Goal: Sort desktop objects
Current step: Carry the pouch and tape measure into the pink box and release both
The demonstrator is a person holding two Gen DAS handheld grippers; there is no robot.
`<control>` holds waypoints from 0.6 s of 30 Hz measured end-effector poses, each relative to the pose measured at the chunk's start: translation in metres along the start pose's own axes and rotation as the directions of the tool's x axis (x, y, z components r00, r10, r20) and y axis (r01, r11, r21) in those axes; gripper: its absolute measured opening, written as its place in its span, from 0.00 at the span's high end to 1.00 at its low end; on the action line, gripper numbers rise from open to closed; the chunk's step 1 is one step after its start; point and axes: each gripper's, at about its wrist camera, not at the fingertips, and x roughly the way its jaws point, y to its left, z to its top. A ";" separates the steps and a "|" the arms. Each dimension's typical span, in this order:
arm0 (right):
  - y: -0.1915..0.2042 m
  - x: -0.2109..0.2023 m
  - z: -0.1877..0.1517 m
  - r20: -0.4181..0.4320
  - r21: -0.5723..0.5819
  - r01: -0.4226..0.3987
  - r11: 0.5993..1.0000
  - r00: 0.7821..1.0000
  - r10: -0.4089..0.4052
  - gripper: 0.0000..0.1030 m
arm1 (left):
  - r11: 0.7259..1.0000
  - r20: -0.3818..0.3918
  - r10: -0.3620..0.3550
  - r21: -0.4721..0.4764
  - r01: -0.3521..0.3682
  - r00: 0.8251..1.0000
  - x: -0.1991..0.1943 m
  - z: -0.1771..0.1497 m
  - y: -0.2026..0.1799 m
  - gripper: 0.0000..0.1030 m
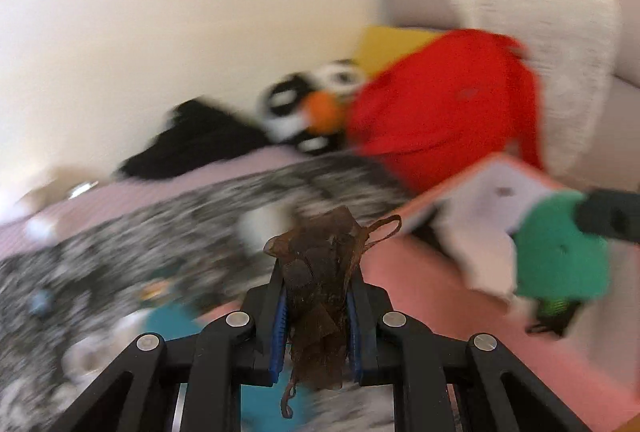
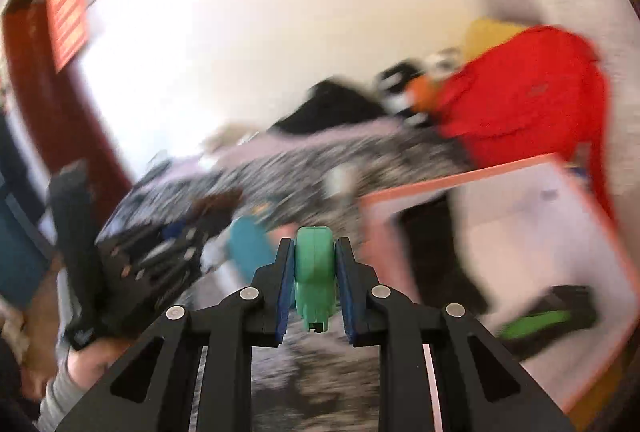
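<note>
My left gripper (image 1: 318,280) is shut on a brown mesh pouch (image 1: 320,264) with a thin drawstring, held up in the air. My right gripper (image 2: 314,264) is shut on a green plastic tape dispenser (image 2: 315,272), also held in the air. In the left wrist view the right gripper and its green dispenser (image 1: 560,256) show at the right edge, above a pink-rimmed white box (image 1: 492,200). In the right wrist view the left gripper (image 2: 160,252) shows blurred at the left, and the box (image 2: 540,224) lies to the right. Both views are motion-blurred.
A black-and-white patterned cloth (image 1: 140,240) covers the surface. A red bag (image 1: 448,104), a black-and-white plush toy (image 1: 312,104), a yellow cushion (image 1: 384,44) and a black cloth (image 1: 192,140) lie by the wall. A green-and-black item (image 2: 540,320) lies in the box.
</note>
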 end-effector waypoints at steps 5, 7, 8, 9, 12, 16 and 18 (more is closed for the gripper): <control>-0.072 -0.017 0.001 0.002 0.119 0.101 0.988 0.995 -0.102 0.78 | 0.984 -0.038 -0.109 0.139 0.113 0.993 0.028 0.007 -0.086 0.82; -0.090 -0.017 0.000 -0.017 0.150 0.132 0.980 0.991 -0.130 0.78 | 0.974 -0.072 -0.128 0.177 0.139 0.989 0.041 0.004 -0.112 0.75; -0.098 -0.016 -0.001 -0.028 0.166 0.147 0.975 0.989 -0.144 0.78 | 0.973 -0.080 -0.121 0.189 0.134 0.989 0.044 0.002 -0.120 0.67; -0.107 -0.016 -0.001 -0.038 0.181 0.162 0.970 0.987 -0.158 0.78 | 0.973 -0.082 -0.108 0.198 0.122 0.991 0.048 0.001 -0.127 0.56; -0.118 -0.014 -0.002 -0.062 0.188 0.242 0.952 0.970 -0.235 0.59 | 0.974 -0.065 -0.070 0.212 0.082 0.995 0.054 -0.002 -0.144 0.00; -0.121 -0.025 -0.001 0.004 0.175 0.283 0.943 0.957 -0.289 0.25 | 0.979 -0.046 -0.074 0.189 0.082 0.996 0.051 0.001 -0.141 0.00; -0.121 -0.026 0.000 0.009 0.184 0.275 0.944 0.959 -0.282 0.25 | 0.981 -0.049 -0.066 0.179 0.074 0.997 0.051 0.001 -0.138 0.00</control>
